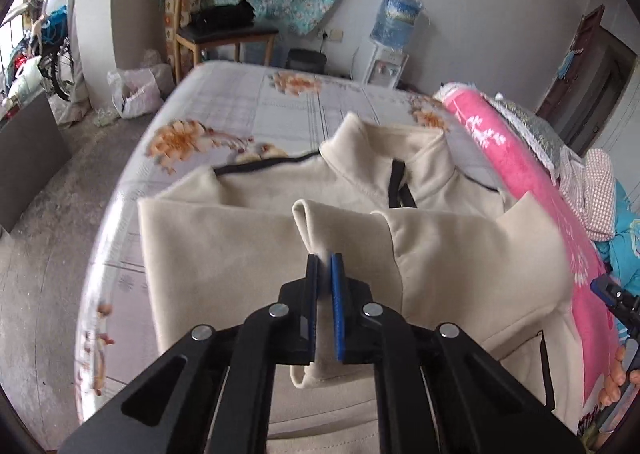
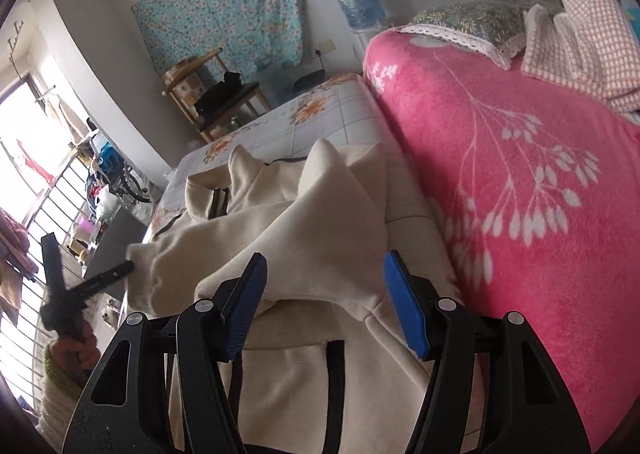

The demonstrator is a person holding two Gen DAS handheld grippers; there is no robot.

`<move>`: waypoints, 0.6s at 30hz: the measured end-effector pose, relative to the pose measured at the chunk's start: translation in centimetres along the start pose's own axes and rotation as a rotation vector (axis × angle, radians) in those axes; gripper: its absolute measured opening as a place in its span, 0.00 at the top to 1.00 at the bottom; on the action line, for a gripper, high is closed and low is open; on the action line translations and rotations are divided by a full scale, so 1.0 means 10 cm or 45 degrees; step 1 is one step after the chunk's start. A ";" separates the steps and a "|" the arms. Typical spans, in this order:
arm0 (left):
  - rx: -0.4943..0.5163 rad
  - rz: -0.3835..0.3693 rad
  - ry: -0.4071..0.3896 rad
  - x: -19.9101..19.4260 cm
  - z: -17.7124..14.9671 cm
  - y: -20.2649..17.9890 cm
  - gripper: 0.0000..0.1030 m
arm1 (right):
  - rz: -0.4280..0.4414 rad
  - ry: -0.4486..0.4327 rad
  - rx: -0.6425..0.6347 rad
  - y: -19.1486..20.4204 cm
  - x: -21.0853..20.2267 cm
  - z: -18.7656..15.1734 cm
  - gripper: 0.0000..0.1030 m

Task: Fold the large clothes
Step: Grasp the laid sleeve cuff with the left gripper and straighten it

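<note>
Cream fleece jacket (image 1: 248, 238): soft, floppy, light; left gripper (image 1: 325, 266) pinching sleeve cuff (image 1: 310, 222), right gripper (image 2: 325, 274) wide, empty; best gripped at cuffs, hems.

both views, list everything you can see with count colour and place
jacket: one, cream with black zips, spread on the bed
bed: one, grey checked sheet with orange flowers
blanket: one, pink with white sprigs, beside the jacket
pillow: one, green floral, on the blanket
checked cloth: one, pink and white, by the pillow
chair: one, wooden, beyond the bed
water bottle: one, blue, on a white dispenser
wall cloth: one, teal floral
left tool: shut on a jacket fold
right tool: open above the jacket
</note>
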State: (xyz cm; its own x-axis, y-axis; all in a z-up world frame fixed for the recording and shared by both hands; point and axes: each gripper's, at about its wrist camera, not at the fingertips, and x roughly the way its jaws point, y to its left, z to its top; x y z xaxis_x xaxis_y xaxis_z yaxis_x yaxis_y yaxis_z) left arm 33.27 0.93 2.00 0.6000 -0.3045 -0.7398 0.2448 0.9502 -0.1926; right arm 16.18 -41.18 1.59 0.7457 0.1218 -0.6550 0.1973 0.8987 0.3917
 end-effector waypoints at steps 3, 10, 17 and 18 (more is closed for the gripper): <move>-0.057 0.065 -0.063 -0.23 0.05 0.21 0.94 | -0.041 0.006 -0.046 0.01 0.05 -0.02 0.43; -0.168 0.150 0.133 0.11 -0.28 0.63 0.94 | -0.126 0.063 -0.058 -0.06 0.23 -0.11 0.46; -0.179 0.169 0.134 0.12 -0.34 0.65 0.94 | -0.195 0.044 -0.075 -0.13 0.16 -0.01 0.56; -0.176 0.184 0.163 0.18 -0.37 0.67 0.93 | -0.202 0.047 -0.073 -0.14 0.17 0.01 0.60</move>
State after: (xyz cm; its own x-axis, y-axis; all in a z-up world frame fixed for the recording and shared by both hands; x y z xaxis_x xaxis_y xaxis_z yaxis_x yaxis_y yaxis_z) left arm 33.17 7.03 -3.00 0.5176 -0.1619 -0.8402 0.0513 0.9860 -0.1584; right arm 17.22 -42.28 -0.03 0.6839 -0.0090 -0.7295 0.2735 0.9302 0.2449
